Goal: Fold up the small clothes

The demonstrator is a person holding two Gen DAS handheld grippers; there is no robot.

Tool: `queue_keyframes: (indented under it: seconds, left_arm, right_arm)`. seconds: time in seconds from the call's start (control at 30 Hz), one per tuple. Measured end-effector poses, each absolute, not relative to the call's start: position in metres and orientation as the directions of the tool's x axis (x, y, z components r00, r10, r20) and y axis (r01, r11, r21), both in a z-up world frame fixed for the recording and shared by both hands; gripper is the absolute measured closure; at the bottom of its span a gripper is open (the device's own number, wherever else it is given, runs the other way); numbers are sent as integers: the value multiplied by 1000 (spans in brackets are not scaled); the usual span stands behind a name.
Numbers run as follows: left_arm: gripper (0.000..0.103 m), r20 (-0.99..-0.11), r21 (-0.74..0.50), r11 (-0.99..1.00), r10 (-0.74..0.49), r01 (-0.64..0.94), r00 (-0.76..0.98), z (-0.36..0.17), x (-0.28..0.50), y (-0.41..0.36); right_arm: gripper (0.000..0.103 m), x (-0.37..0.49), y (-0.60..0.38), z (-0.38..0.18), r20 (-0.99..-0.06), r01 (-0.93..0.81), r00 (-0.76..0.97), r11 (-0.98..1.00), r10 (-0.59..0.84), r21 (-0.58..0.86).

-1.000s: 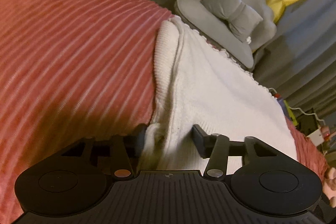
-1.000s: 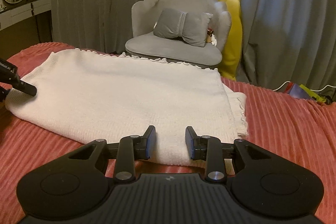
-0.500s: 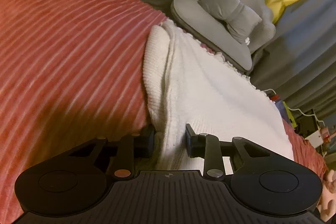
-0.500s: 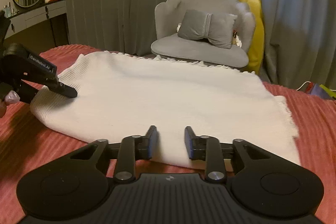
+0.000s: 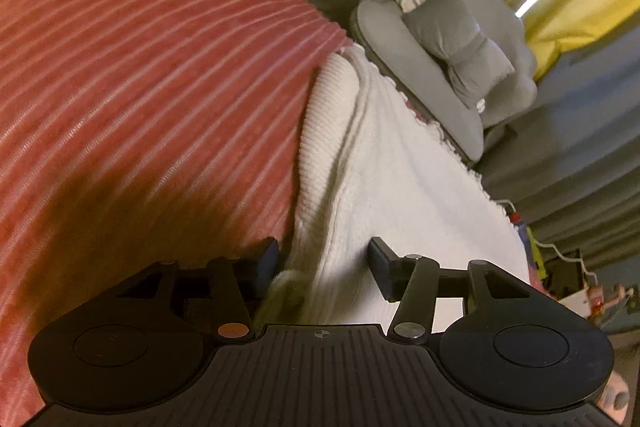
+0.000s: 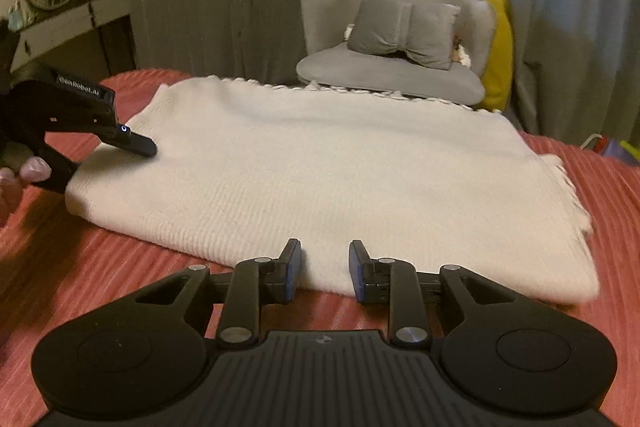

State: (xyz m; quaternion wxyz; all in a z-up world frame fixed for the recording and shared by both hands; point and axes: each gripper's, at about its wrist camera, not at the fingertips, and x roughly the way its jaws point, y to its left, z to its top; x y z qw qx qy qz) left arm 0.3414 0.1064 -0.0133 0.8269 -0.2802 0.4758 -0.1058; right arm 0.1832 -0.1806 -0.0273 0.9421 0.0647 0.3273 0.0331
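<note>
Left gripper (image 5: pixel 324 265), black and two-fingered, straddles the side edge of the cream knitted garment (image 6: pixel 320 179); its jaws are opening, the cloth's thick edge between them but not pinched. Right gripper (image 6: pixel 325 269) stands narrowly parted at the garment's near hem, gripping nothing. The garment lies flat on the coral ribbed bedspread (image 5: pixel 140 87); judging by this, a fold is being set up, and both edges need pinching first. Only the right wrist view shows the whole garment; only the left shows its doubled edge.
</note>
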Motion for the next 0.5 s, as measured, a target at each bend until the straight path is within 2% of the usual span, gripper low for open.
queue_keyframes:
  seconds: [0.1,0.23,0.33,0.5]
  left_arm:
    - [43,-724,-578,808,-442,-117,529,-11,343,110]
    - [38,-715,-582,804,-432,-125,549,-6,340,122]
    - [37,-725,-570,810,-414,-140,551,-6,340,125]
    - [38,-716,-591,800,-464,-99,521,-9,340,118]
  right_arm:
    - [77,170,-192,-26,-605,10,788,980,116,201]
    - [72,162,-197,-26,-606,18,787,978,114,207]
    - [72,161,-202,-28,-607,32,785,970,124,239]
    - [71,159,-203,-29,-605,35,786,968,128,250]
